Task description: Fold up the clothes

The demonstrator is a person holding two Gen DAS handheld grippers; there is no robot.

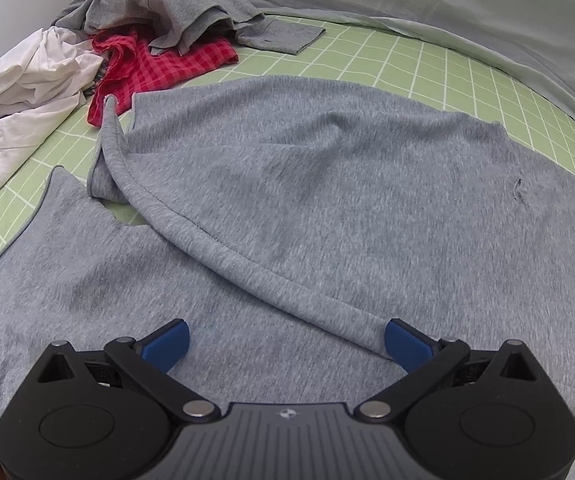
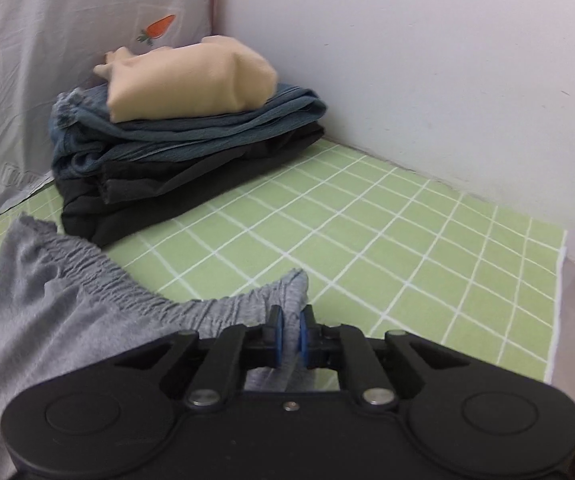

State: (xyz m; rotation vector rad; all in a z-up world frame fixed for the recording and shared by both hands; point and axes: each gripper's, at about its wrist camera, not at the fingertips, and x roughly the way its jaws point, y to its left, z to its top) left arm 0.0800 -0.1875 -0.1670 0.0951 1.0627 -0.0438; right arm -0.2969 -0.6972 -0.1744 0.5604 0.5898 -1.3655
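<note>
The grey sweatpants lie lengthwise ahead of the wide-spread left gripper; their elastic waistband is pinched by the right gripper.

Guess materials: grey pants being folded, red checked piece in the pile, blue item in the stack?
Grey pants: looks like heathered cotton-type jersey knit, matte, soft drape; gathered elastic waistband, pinched in the right gripper.
Red checked piece: thin woven gingham-like fabric, crumpled; fibre unclear.
Blue item: likely denim, faded blue with visible thick folded layers.
</note>
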